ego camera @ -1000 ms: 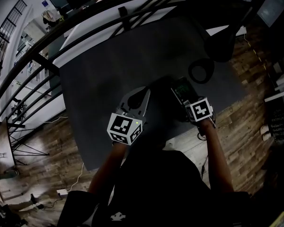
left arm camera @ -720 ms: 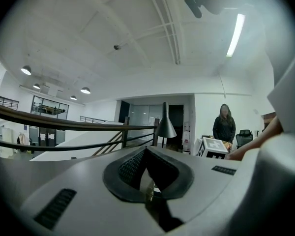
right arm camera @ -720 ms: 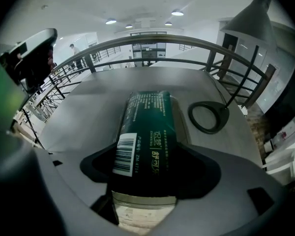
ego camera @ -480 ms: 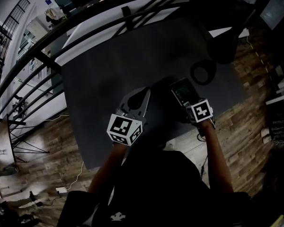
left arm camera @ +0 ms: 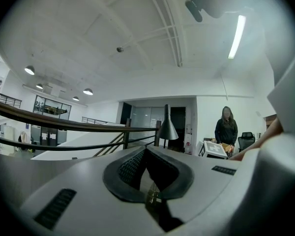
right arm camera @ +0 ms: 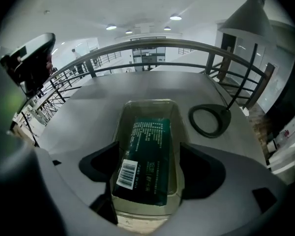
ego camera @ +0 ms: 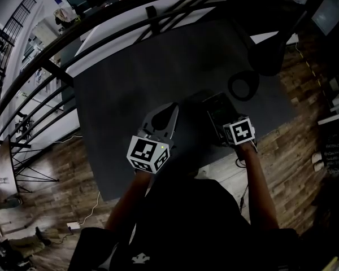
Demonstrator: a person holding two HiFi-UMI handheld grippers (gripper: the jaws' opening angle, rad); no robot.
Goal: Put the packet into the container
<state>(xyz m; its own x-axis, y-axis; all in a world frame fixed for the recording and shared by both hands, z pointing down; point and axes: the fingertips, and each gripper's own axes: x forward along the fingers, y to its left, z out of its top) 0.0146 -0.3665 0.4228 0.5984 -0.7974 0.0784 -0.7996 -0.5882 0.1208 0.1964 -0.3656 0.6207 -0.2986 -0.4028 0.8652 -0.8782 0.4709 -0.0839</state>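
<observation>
Right hand-held gripper (right arm camera: 150,165) is pointed steeply down over the dark grey counter (ego camera: 130,78). Its jaws are spread wide and have just been opened a little more. A clear plastic container with rounded corners (right arm camera: 146,103) is seen between the jaws, standing on the counter. The pads are not seen to press on its walls. The flat dark green packet (right arm camera: 148,151) is laid inside the container. Its white barcode label (right arm camera: 126,174) is placed at the 7 o'clock corner. A black ring-shaped lamp base (right arm camera: 222,117) is set on the counter at 1 o'clock from the container, near it but apart. The left hand-held gripper (left arm camera: 146,151) is held level at 9 o'clock from the container, near it. Its jaws are closed together and nothing is held between them. A dark metal railing (right arm camera: 147,43) is seen past the far edge of the counter, at 12 o'clock.
</observation>
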